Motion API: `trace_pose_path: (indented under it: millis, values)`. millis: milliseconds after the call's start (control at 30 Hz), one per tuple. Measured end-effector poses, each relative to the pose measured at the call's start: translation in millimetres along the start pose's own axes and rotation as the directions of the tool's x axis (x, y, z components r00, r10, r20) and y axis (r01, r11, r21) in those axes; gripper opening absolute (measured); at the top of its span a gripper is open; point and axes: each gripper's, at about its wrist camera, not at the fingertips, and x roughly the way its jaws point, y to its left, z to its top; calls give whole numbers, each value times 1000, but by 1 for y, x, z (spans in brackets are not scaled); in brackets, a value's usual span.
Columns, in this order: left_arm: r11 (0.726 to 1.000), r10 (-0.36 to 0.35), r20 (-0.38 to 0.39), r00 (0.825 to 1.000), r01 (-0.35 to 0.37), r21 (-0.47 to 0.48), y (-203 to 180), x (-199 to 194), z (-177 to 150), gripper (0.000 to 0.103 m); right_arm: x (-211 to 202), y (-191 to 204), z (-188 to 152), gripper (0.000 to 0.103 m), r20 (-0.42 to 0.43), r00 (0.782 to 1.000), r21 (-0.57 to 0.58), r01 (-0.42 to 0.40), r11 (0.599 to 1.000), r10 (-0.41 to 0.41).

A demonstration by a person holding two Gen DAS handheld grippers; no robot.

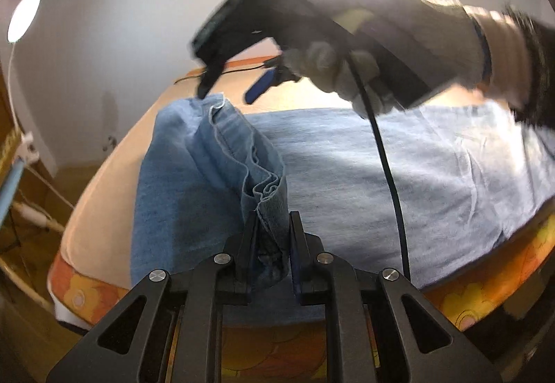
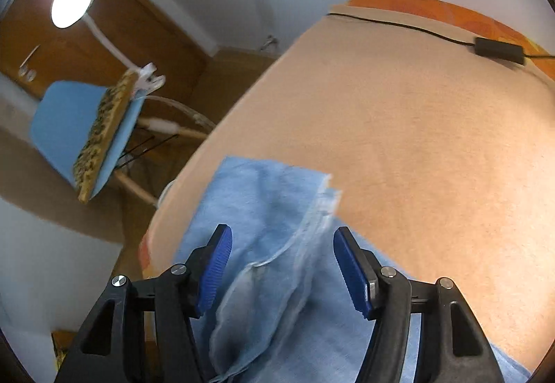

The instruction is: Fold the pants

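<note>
A peach-coloured sheet (image 2: 416,140) covers the bed, with an orange flowered cover (image 1: 485,296) showing at its edges, and light blue denim pants (image 1: 364,168) lie spread across it.

The left gripper (image 1: 272,237) has its jaws nearly together, pinching a bunched hem of the pants so that a ridge of cloth rises from the bed into the pads.

The right gripper (image 2: 282,261), held by a gloved hand (image 1: 399,46), stands with its jaws well apart; its blue pads (image 2: 352,272) straddle a loose hemmed edge of the pants without pressing on it. In the left wrist view its fingertips sit just above the far corner of the folded leg.

A black cable with an adapter (image 2: 499,50) lies along the bed's far edge. Beyond the bed stand a blue chair (image 2: 69,129), a round lamp (image 2: 73,1), a wooden door and a white wall.
</note>
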Motion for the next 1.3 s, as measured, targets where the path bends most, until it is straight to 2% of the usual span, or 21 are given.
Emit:
trace_pose_path:
  millis: [267, 433, 567, 700, 767, 833, 1033, 1133, 1300]
  values:
    - [996, 8, 15, 1000, -6, -89, 27, -1, 4, 14, 15, -28, 7, 66, -15, 996, 145, -85, 986, 88]
    - [996, -5, 12, 1000, 6, -90, 22, 1, 4, 14, 29, -18, 12, 66, -18, 993, 143, -114, 983, 117]
    - [995, -10, 17, 1000, 12, -104, 22, -2, 4, 14, 39, -7, 17, 64, -26, 996, 119, -84, 989, 88]
    - [993, -10, 32, 999, 14, -119, 28, -11, 3, 14, 41, -5, 17, 37, -23, 997, 115, -68, 991, 71]
    - [992, -15, 42, 999, 20, -125, 28, -16, 3, 14, 37, -3, 16, 33, -12, 998, 103, -60, 993, 62]
    - [992, -19, 58, 998, 26, -122, 26, -21, 5, 14, 30, 0, 17, 24, 3, 998, 87, -57, 995, 57]
    - [998, -25, 111, 994, 32, -58, 6, -39, 5, 14, -3, 3, 16, 19, 38, 998, 61, -54, 997, 52]
    - [997, -59, 128, 990, 64, -35, -8, -44, 6, 14, -31, -4, 12, 16, 68, 995, 62, -80, 995, 76]
    - [994, -111, 138, 984, 108, 28, -43, -51, 8, 14, -70, -21, -6, 14, 104, 993, 63, -60, 996, 53]
